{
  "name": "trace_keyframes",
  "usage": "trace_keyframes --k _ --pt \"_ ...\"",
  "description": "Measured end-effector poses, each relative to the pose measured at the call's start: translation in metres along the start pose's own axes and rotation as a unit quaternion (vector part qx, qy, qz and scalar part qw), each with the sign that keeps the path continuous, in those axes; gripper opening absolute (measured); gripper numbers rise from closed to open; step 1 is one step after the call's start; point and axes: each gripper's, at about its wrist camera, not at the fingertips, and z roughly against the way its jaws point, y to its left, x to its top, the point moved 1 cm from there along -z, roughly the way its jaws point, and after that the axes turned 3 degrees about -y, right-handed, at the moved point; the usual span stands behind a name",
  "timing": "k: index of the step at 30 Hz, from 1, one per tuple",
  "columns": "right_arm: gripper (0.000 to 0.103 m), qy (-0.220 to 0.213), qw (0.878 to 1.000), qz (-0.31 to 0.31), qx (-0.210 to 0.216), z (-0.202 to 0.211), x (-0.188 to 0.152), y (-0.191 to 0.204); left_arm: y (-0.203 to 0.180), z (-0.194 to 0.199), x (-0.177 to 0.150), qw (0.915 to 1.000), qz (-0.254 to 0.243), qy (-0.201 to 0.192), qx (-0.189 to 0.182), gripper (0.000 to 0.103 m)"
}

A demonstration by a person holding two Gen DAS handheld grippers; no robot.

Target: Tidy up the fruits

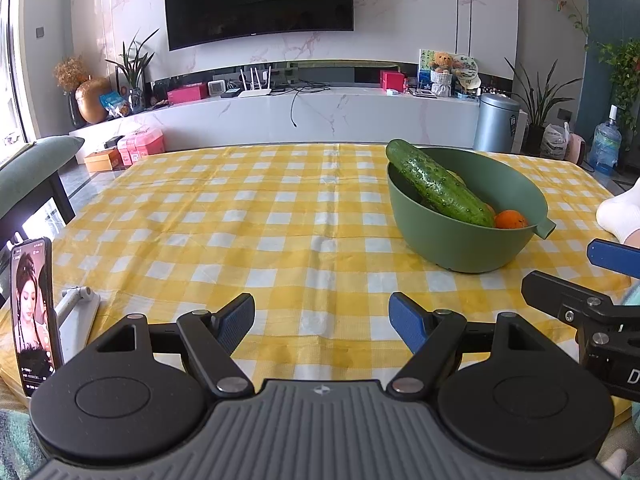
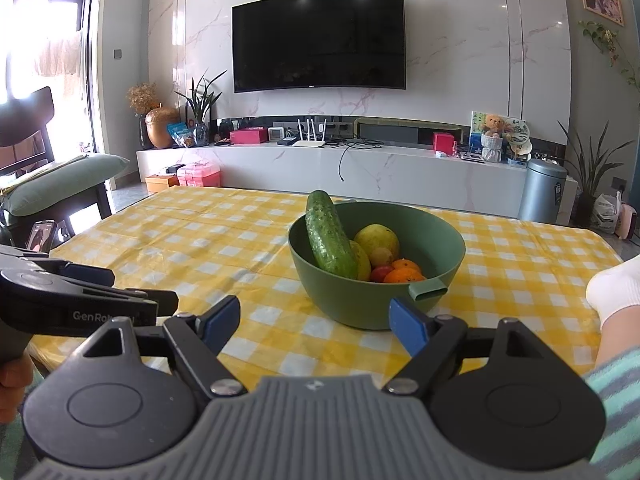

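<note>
Yellow-and-white checked tablecloth [image 1: 240, 216] covers the tabletop. Phone [image 1: 34, 312], upright on a white stand [image 1: 78, 304], at the near left corner. Beyond the far edge: wall-mounted television [image 2: 319, 40], marble console [image 2: 360, 168], grey bin [image 2: 542, 190].

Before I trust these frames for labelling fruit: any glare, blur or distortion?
Left wrist view: sharp, fisheye bends the table edge, green bowl evenly lit. Right wrist view: the window is blown out, ceiling lights glint on the TV, and the cucumber is crisp.
</note>
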Motion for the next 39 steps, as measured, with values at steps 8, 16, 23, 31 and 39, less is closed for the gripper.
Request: trace_keyframes --k 8,16,23,31,39 --pt "0.079 0.003 1.000 -0.001 0.003 -0.0008 -0.0006 0.0009 -0.0003 0.0009 0.0002 1.0000 -0.001 -0.001 0.000 0.090" --pt "0.079 0.007 1.000 0.002 0.005 -0.0024 -0.0016 0.0032 -0.0001 0.0016 0.0003 1.0000 -0.001 -0.001 -0.001 0.090" --pt "0.079 0.010 1.000 0.005 0.007 -0.0034 -0.0028 0.0050 -0.0011 0.0029 0.0013 1.0000 -0.001 0.000 -0.002 0.089" --pt "0.078 0.014 1.000 0.008 0.007 -0.0048 -0.0038 0.0063 -0.0035 0.0044 0.0028 1.0000 -0.003 0.002 -0.008 0.090" --pt "0.079 0.014 1.000 0.009 0.008 -0.0051 -0.0037 0.0068 -0.0034 0.0041 0.0022 1.0000 -0.002 0.003 -0.007 0.090"
